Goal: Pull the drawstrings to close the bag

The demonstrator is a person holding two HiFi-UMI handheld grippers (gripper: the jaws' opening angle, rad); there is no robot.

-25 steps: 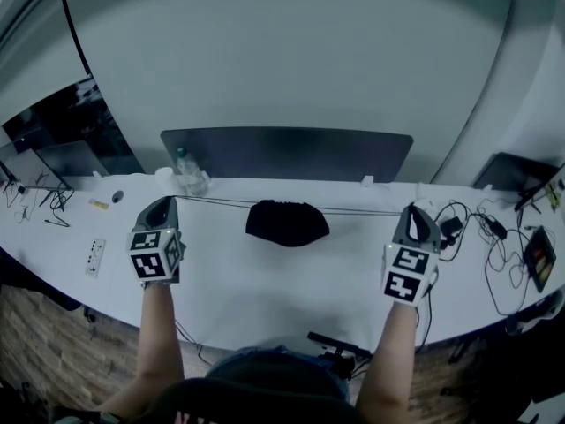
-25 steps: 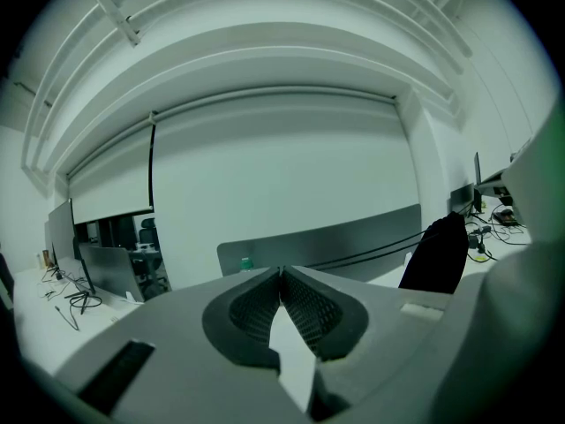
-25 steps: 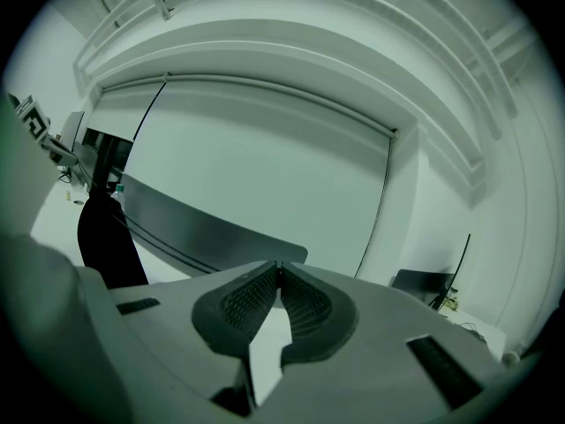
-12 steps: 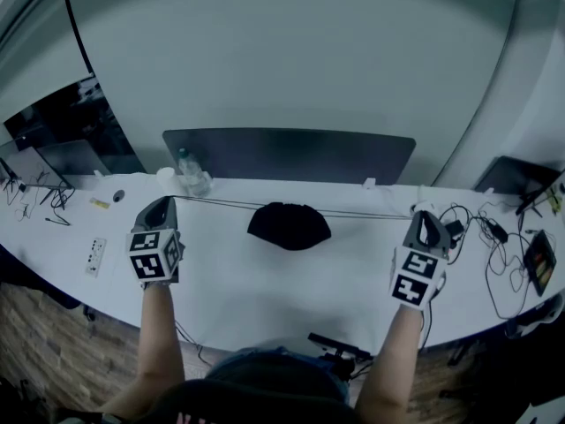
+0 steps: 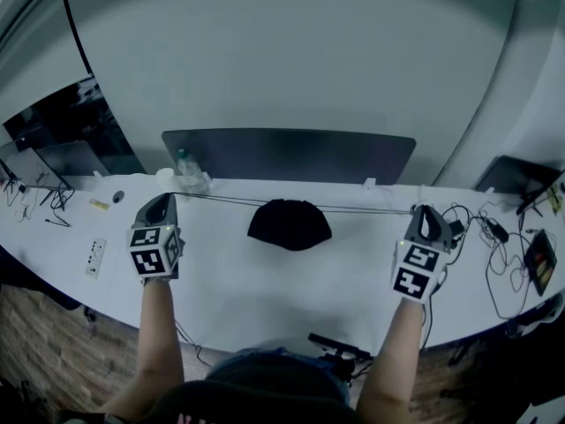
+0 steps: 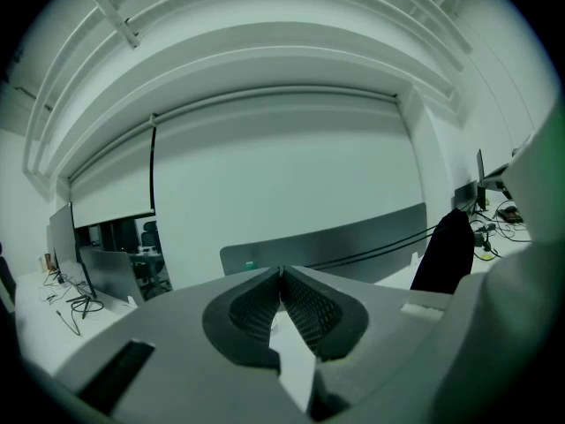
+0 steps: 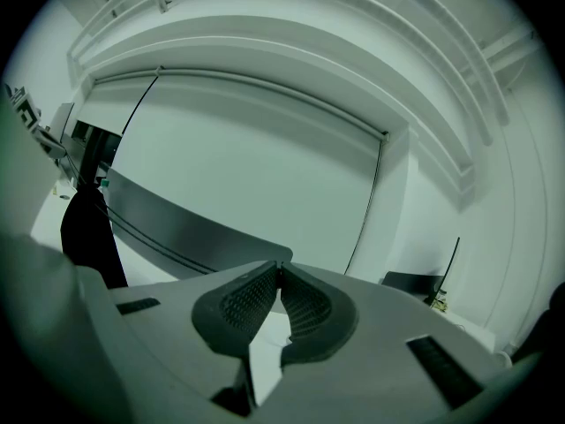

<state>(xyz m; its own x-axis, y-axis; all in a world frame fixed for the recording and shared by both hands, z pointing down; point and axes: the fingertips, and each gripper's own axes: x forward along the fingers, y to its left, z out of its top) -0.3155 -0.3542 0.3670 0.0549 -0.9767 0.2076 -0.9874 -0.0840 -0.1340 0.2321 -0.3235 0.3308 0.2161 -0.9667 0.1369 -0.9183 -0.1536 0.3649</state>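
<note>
White bench [image 5: 265,281], black bag [image 5: 290,223] mid-bench near the back edge, drawstrings [image 5: 221,202] stretched tight to both sides. Left gripper [image 5: 167,200] and right gripper [image 5: 423,208] are each pinched closed on a cord. Probable risk: thin cord held only at the tips could slip out, or an uneven pull could drag the bag sideways.

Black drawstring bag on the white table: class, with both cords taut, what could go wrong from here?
The thin black drawstrings run taut from the black fabric bag to the left gripper and right gripper; the closed jaws pinch only thin cord, which may slip out. The clear plastic bottle stands beside the left cord and could be knocked over. Loose black cables lie by the right gripper and could snag.
</note>
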